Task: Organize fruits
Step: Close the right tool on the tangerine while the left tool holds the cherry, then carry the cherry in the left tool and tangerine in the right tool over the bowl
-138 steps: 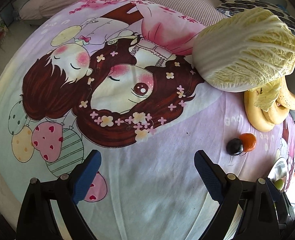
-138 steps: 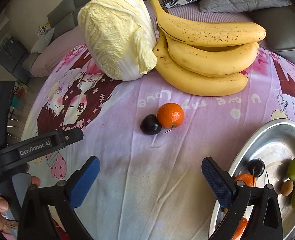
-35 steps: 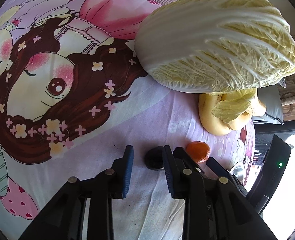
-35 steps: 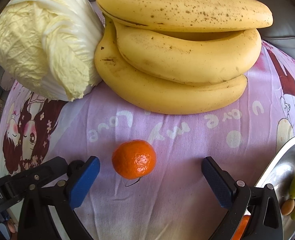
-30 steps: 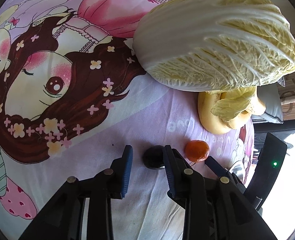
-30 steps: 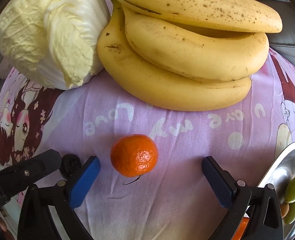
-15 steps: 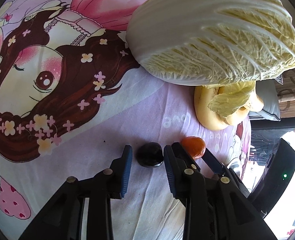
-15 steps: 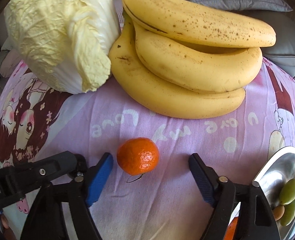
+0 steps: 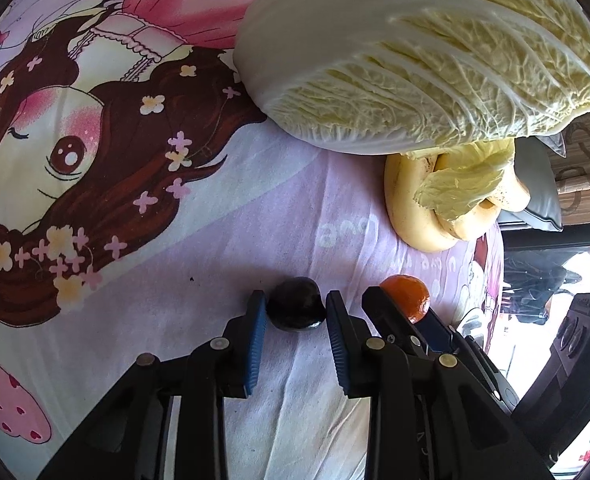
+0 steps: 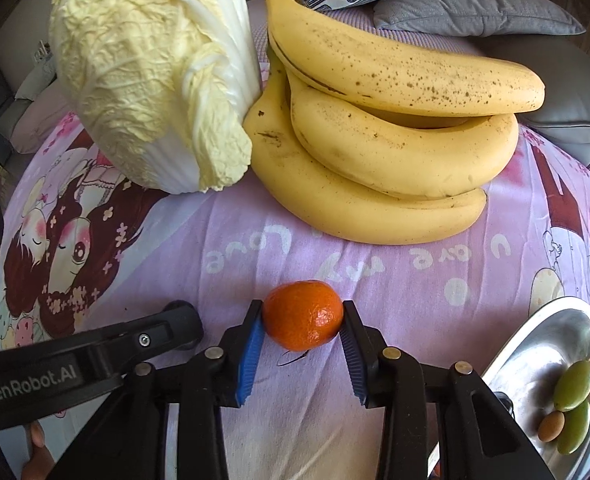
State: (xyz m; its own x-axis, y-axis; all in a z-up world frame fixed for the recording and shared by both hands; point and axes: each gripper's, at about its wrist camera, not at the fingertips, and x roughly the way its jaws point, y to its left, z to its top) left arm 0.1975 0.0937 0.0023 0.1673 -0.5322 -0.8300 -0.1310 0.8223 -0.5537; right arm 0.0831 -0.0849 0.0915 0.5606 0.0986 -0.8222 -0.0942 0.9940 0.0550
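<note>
A big cabbage (image 10: 151, 80) lies against a bunch of three bananas (image 10: 387, 140) at the far side, both well beyond the grippers. The left gripper's black body crosses the lower left of the right wrist view, just beside the right gripper.

The surface is a lilac cloth (image 10: 395, 280) printed with cartoon girls. Behind it are two cushions, one grey (image 10: 475, 12) and one patterned.

At the right edge a metal tray (image 10: 535, 340) holds two green fruits (image 10: 575, 380) and one small brown one; other fruit there is mostly hidden.

There is one tangerine (image 10: 302, 315) and one dark plum (image 9: 295, 310), side by side on the cloth.

The right gripper (image 10: 302, 332) has its jaws narrowing, with the tangerine between them and both pads against its sides. The left gripper (image 9: 293, 324) is narrow, its pads touching the plum on either side.
</note>
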